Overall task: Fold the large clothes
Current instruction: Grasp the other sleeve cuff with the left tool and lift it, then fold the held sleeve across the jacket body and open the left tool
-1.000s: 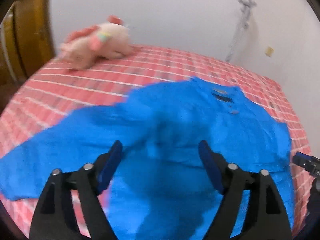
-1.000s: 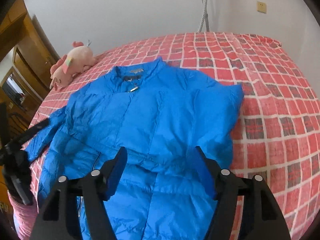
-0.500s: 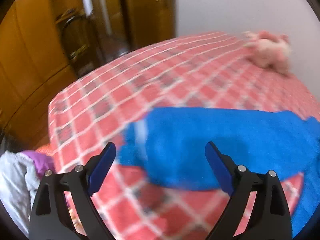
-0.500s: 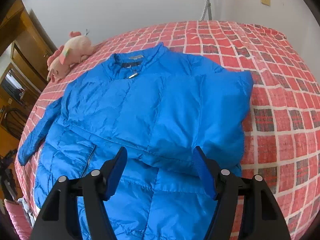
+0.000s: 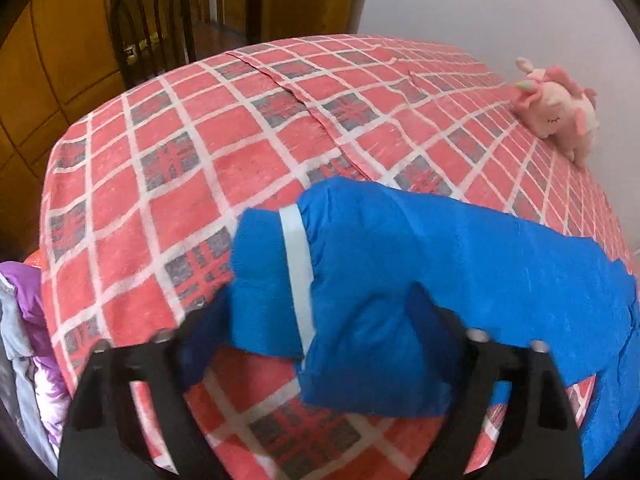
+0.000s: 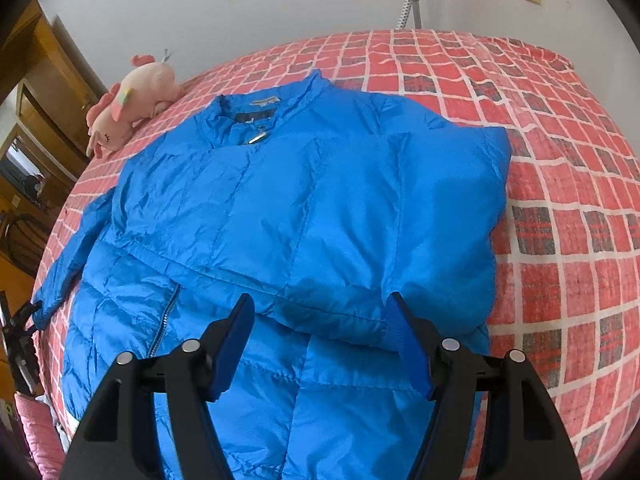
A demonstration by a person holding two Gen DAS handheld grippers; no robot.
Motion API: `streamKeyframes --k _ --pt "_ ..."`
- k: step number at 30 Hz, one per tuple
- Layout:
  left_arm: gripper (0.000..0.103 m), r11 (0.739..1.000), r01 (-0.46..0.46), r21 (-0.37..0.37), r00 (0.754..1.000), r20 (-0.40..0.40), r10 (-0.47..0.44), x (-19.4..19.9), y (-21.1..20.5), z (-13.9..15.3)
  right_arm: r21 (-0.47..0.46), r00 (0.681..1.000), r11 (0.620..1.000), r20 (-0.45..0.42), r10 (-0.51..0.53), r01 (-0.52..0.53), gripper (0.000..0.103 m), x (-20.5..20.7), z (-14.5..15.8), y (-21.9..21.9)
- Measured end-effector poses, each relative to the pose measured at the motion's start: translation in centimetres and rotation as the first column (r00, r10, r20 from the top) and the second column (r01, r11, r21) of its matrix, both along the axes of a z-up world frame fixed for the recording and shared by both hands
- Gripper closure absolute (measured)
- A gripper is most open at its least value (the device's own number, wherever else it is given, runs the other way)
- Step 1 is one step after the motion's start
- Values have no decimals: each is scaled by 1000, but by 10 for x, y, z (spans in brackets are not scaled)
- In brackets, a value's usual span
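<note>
A blue puffer jacket (image 6: 304, 216) lies front up on the red checked bed (image 6: 560, 208), one sleeve folded across its chest. Its other sleeve (image 5: 460, 260) stretches out to the side, its cuff (image 5: 264, 280) marked by a pale band. My left gripper (image 5: 316, 312) is open with the cuff end of that sleeve between its fingers. My right gripper (image 6: 320, 344) is open and empty, hovering over the jacket's lower front near the folded sleeve's edge. The left gripper also shows small at the left edge of the right wrist view (image 6: 20, 324).
A pink plush unicorn (image 5: 556, 112) lies near the wall beside the jacket's collar, also in the right wrist view (image 6: 128, 108). A dark chair (image 5: 152, 28) and wooden cupboards stand past the bed's corner. Purple and grey clothing (image 5: 24, 340) lies off the bed's edge.
My left gripper swung from over the jacket's body to the outstretched sleeve and moved in around its cuff. My right gripper moved slightly closer to the jacket and stayed open.
</note>
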State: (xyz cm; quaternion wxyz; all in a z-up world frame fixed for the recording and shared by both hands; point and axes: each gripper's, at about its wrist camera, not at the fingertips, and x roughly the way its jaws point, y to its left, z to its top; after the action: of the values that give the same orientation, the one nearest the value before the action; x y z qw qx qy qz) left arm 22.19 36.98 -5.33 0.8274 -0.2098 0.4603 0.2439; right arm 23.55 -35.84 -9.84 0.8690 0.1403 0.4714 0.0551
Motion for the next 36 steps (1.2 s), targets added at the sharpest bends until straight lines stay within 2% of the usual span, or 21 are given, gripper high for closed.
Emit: streamKeyframes --k 2,4,5,9,13,18,21,25,33,36 --pt "43 1000 -6 -1 1000 14 6 0 0 1 3 1000 1000 2 0 0 35 0 1 -1" --pt "65 1000 -2 -14 1000 30 2 1 -3 4 6 1000 1000 5 -2 2 35 -1 2 -2" --pt "69 1000 2 -16 999 41 -1 1 -7 8 7 1000 1000 7 -3 3 35 -2 2 -2" --pt "74 1000 5 28 995 97 -8 -1 -24 29 13 1000 1000 20 -4 4 35 -4 7 -5" --pt "75 995 71 64 975 207 -83 -4 -61 68 17 1000 1000 26 -13 13 35 -5 9 -8" --pt "75 966 240 93 911 324 -257 0 -135 121 17 999 1000 25 -23 22 35 -5 10 -11" --pt "75 934 335 127 865 350 -358 11 -186 140 16 999 1000 30 -23 23 35 -7 12 -12" --pt "75 870 472 140 795 358 -489 33 -261 150 12 999 1000 39 -26 26 35 -8 14 -14" --pt "75 741 651 166 671 331 -664 60 -389 143 18 999 999 25 -35 34 35 -3 10 -21" --pt "75 703 689 175 643 299 -705 75 -423 128 18 999 999 21 -39 38 35 -2 8 -23"
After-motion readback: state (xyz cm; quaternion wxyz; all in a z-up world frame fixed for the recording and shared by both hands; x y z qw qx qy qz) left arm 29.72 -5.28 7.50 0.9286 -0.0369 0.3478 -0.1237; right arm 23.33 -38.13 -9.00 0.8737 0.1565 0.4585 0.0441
